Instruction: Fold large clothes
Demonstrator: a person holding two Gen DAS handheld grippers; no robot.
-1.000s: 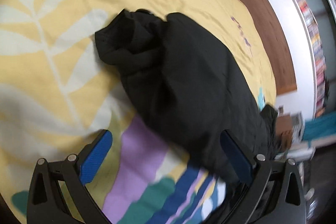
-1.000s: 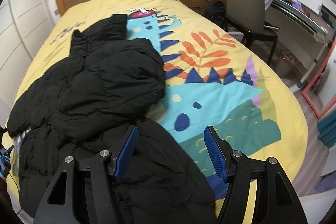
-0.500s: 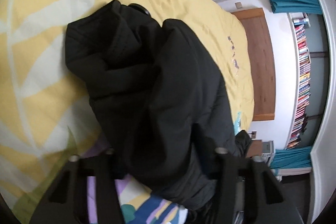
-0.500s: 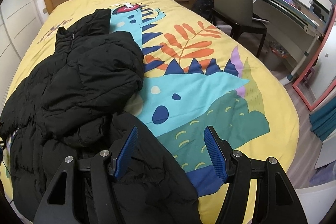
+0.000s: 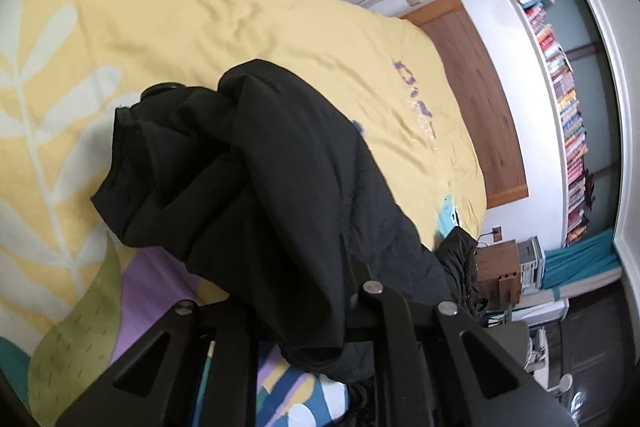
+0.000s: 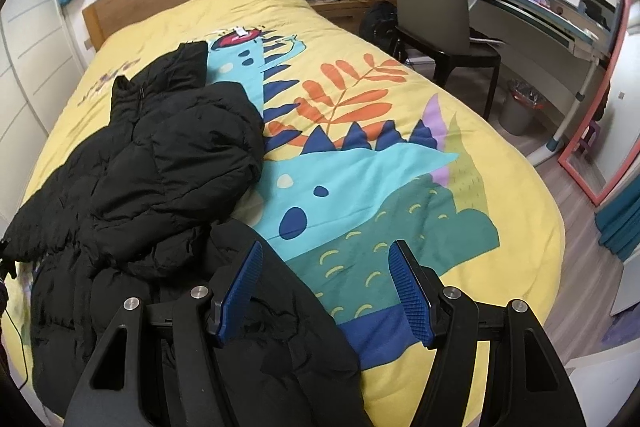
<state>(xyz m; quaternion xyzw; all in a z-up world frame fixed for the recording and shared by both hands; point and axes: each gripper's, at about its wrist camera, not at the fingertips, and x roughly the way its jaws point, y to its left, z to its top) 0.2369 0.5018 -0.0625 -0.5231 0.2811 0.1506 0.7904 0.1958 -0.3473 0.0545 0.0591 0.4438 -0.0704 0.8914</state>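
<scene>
Black jacket (image 6: 160, 163); yellow bedspread (image 6: 520, 195) printed with turquoise dinosaur, orange fronds; blue pads (image 6: 408, 295) noted.

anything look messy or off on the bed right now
Yes: the black jacket is not spread flat. It lies bunched on the bedspread, one part heaped over its middle, and more of it is draped over the left gripper.

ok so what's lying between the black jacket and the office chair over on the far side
Only bare bedspread lies between the black jacket and the office chair, then the bed's edge and a strip of floor. That shows in the right wrist view.
</scene>
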